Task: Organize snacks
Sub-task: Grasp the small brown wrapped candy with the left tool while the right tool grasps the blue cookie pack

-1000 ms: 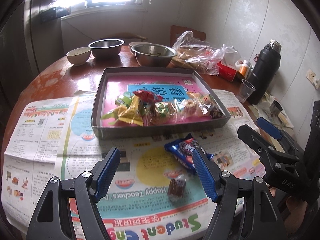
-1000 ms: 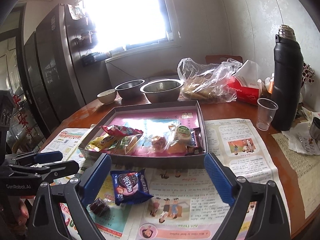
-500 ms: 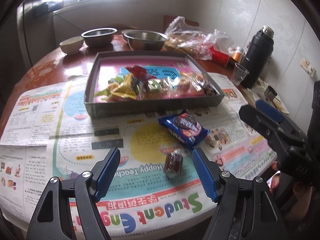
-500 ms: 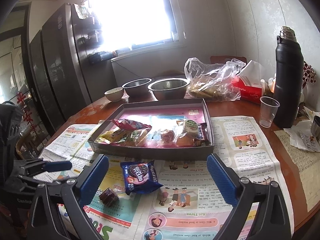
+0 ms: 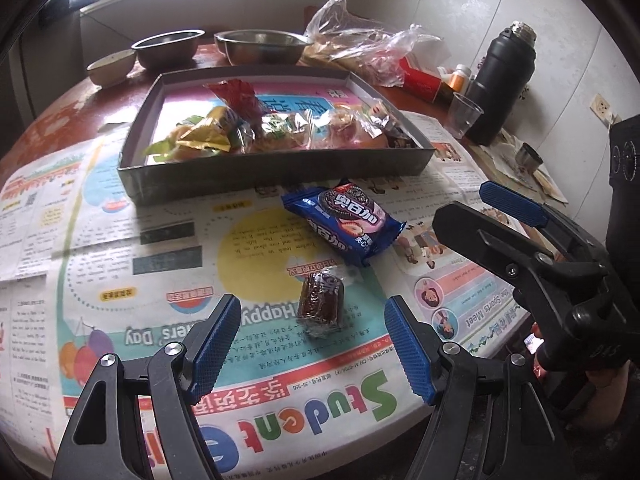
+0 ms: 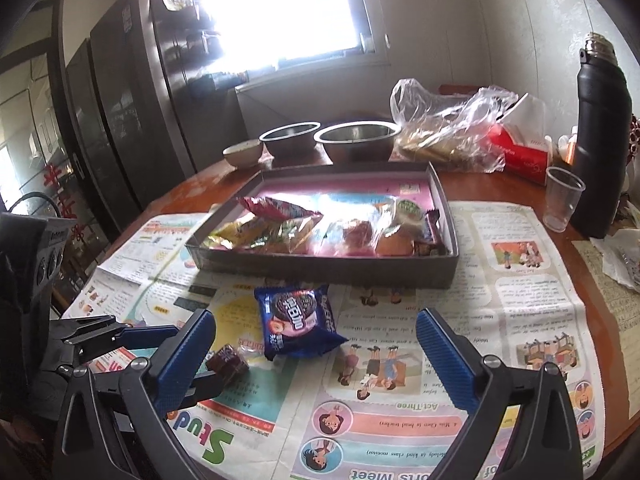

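A grey tray (image 5: 280, 172) on the newspaper holds several wrapped snacks. In front of it lie a blue cookie packet (image 5: 344, 220) and, nearer me, a small brown wrapped candy (image 5: 320, 306). My left gripper (image 5: 312, 312) hangs low over the candy. Its jaws are closing with the candy between the tips, and the pads stand clear of it. My right gripper (image 6: 316, 318) is wide open above the newspaper with the cookie packet (image 6: 296, 320) just ahead of its tips. Nothing is gripped. The candy (image 6: 228, 362) and left gripper (image 6: 168, 334) show at lower left there.
Two steel bowls (image 5: 168, 46) (image 5: 260, 46), a small ceramic bowl (image 5: 110, 66) and a plastic bag (image 5: 360, 48) sit behind the tray. A black flask (image 5: 500, 84), a clear cup (image 5: 462, 114) and a red box (image 5: 420, 78) stand at right. A dark fridge (image 6: 132, 120) stands left.
My left gripper has sunk and tipped down toward the brown candy, which now sits between its tips. My right gripper moved a little nearer the table and its jaws widened slightly.
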`<state>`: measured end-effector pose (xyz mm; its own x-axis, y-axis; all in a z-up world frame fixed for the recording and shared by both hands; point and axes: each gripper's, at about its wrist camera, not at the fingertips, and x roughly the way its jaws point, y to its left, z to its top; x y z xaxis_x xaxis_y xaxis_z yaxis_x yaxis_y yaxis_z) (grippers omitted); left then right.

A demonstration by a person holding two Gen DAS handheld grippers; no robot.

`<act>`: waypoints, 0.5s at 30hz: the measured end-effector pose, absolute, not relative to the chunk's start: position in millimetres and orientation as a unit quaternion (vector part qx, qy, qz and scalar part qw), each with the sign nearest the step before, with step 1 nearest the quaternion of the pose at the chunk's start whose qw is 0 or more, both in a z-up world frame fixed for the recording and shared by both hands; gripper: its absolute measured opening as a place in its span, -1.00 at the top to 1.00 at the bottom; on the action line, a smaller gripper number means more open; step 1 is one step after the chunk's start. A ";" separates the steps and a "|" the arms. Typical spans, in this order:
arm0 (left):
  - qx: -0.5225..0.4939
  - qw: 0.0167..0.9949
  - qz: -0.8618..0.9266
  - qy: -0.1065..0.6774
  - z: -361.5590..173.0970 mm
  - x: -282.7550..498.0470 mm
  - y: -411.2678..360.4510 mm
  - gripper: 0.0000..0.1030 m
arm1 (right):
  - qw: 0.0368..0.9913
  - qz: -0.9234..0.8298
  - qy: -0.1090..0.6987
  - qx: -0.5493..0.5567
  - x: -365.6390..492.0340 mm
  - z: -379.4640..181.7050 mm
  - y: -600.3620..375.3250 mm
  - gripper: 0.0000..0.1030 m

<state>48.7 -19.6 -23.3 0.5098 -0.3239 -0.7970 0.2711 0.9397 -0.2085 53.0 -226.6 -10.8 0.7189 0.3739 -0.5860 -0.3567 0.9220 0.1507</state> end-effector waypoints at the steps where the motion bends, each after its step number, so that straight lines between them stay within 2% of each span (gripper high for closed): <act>1: -0.028 0.868 -0.173 0.466 -24.7 49.9 -20.5 -0.38 | 0.926 0.196 0.322 0.013 54.2 -12.3 -226.6 -0.96; 4: -0.022 0.866 -0.176 0.468 -29.1 54.2 -24.6 -0.23 | 0.925 0.191 0.329 0.013 57.9 -17.0 -228.4 -0.96; 11: -0.018 0.859 -0.187 0.476 -40.3 59.6 -32.2 0.26 | 0.921 0.189 0.340 0.010 67.3 -25.5 -228.8 -0.96; 15: -0.025 0.862 -0.186 0.470 -41.5 59.7 -29.1 0.46 | 0.919 0.187 0.347 -0.005 74.0 -32.2 -221.8 -0.96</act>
